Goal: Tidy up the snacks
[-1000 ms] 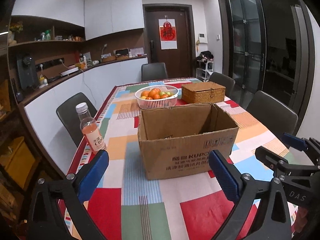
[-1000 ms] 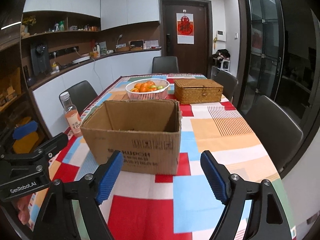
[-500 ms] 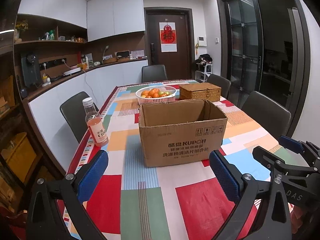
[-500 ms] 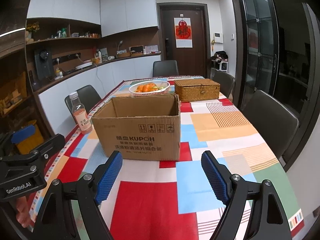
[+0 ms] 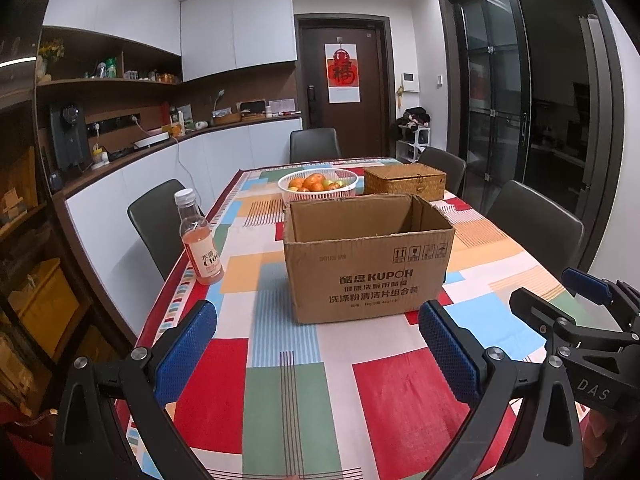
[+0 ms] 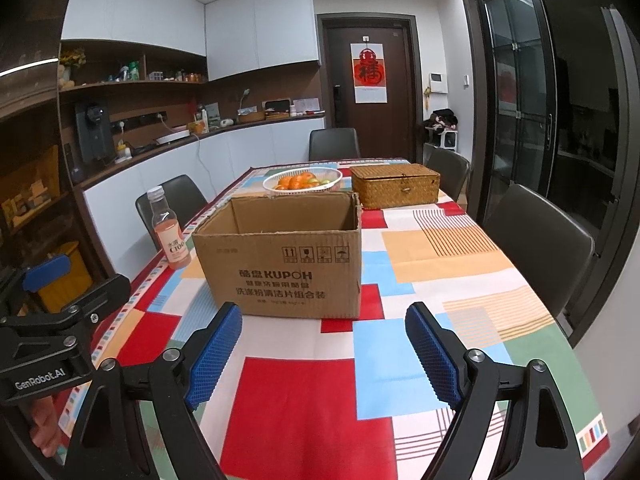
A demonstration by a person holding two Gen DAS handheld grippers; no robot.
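While both grippers hang back over the near end of the table, nothing is between their pads; the left gripper stands wide apart and bare, and the right gripper is likewise spread with only tablecloth showing in the gap. The cardboard box sits upright in the middle of the table with its flaps open; the part of its inside that shows looks bare (the floor of it is hidden behind the front wall, so I cannot tell whether anything already lies there). A bottle of pink drink stands upright near the table's left edge, apart from the box; a white basket of oranges and a closed wicker case stand side by side just behind the box. By my judgement the sorting is either barely begun or nearly over; no loose snack packets show anywhere on the cloth, and the bottle is the one item plainly left outside any container; if it belongs in the box, the left gripper is the nearer one to fetch it.
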